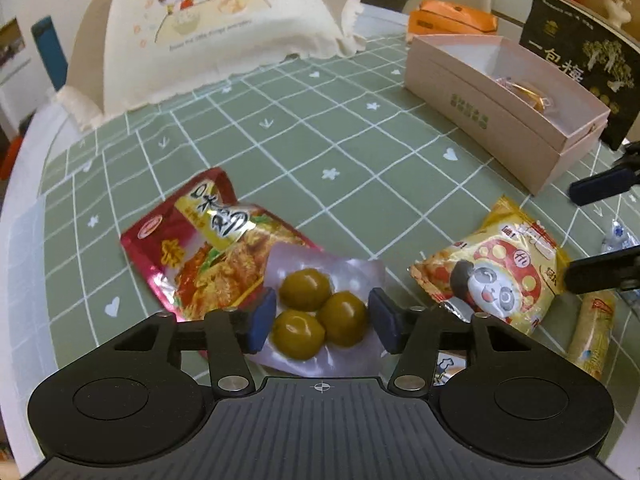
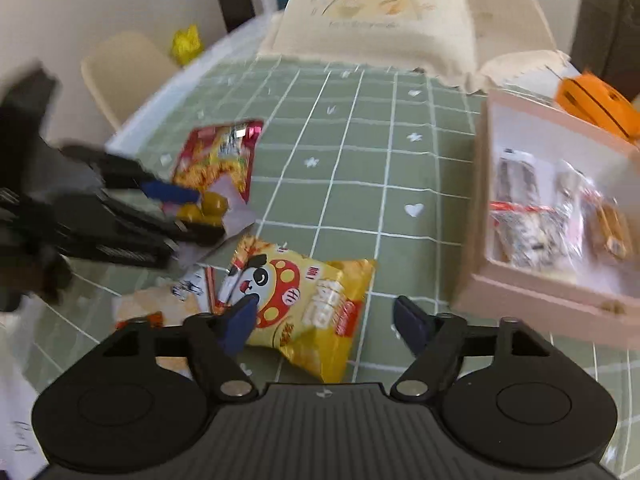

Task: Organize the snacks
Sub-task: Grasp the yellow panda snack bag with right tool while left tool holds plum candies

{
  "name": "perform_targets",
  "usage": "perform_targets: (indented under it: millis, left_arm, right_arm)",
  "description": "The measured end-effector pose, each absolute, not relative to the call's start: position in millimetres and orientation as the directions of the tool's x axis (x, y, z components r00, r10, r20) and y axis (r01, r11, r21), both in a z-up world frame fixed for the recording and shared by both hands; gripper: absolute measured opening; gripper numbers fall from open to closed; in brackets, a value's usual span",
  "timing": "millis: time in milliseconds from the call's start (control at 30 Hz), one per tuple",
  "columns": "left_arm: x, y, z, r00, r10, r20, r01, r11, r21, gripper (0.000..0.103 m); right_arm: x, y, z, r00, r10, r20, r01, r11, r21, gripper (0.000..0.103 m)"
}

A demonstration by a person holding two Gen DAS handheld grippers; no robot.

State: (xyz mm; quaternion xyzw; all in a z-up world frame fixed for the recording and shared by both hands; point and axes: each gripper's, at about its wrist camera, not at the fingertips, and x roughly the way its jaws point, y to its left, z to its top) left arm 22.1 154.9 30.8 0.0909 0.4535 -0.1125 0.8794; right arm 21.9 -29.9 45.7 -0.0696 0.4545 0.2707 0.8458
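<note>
Two grippers spread wide, empty | left gripper (image 1: 322, 320) straddles clear vacuum pouch of green olives (image 1: 320, 316), overlapping red foil packet (image 1: 208, 252) at 10 o'clock | risk: slick film slips, packet drags | right gripper (image 2: 324, 322) over yellow panda bag (image 2: 304, 304); pink box (image 2: 556, 216) at 2 o'clock

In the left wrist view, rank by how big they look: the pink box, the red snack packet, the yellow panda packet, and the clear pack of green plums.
1. pink box
2. red snack packet
3. yellow panda packet and clear pack of green plums: too alike to rank, and the plums sit nearest the camera.
</note>
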Motion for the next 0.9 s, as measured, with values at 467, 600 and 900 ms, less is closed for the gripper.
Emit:
perform_targets:
  millis: [467,600,900]
  left_arm:
    - [-11,184,36,0.524,-0.170,-0.835,0.222,0.973,-0.059,0.058]
    - [-14,183,36,0.527,-0.164,-0.834,0.208,0.976,-0.060,0.057]
    - [-14,183,35,0.542,-0.152,-0.826,0.157,0.984,-0.079,0.057]
  right_arm:
    - [12,30,24,0.530,0.335,-0.779,-0.756,0.602,-0.255,0.085]
    - [49,47,8,0.446,0.328,-0.833,-0.735,0.665,-0.132,0.086]
    - [40,11,31,0.377,0.403,-0.834,-0.627,0.774,0.091,0.053]
